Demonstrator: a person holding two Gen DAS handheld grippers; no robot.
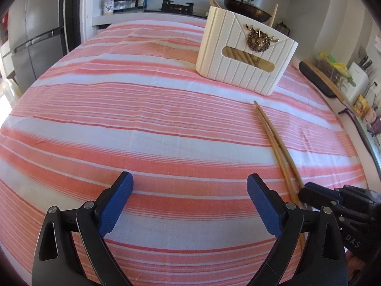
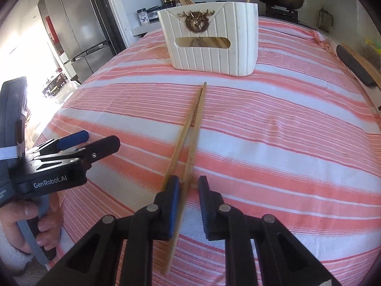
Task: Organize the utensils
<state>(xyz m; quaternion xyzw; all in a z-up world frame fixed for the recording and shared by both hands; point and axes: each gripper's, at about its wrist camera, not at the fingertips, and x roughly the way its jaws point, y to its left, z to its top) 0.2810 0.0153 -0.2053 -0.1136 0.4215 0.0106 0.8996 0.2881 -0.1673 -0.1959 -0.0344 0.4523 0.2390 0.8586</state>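
A pair of wooden chopsticks (image 2: 190,131) lies on the striped tablecloth, tips pointing at a cream utensil holder (image 2: 212,40) with a gold deer emblem. The holder (image 1: 245,52) holds several chopsticks, seen through its slot and sticking out the top. My right gripper (image 2: 188,186) is partly open, its jaws straddling the near part of the chopsticks, one stick against the left pad. My left gripper (image 1: 190,186) is wide open and empty over the cloth, left of the chopsticks (image 1: 276,143). It also shows in the right wrist view (image 2: 92,143).
The pink-and-white striped cloth (image 1: 119,109) covers the table. A dark board with a wooden edge (image 1: 319,81) lies at the right edge. A stove with a wok (image 1: 247,9), bottles and a fridge (image 1: 31,40) stand behind.
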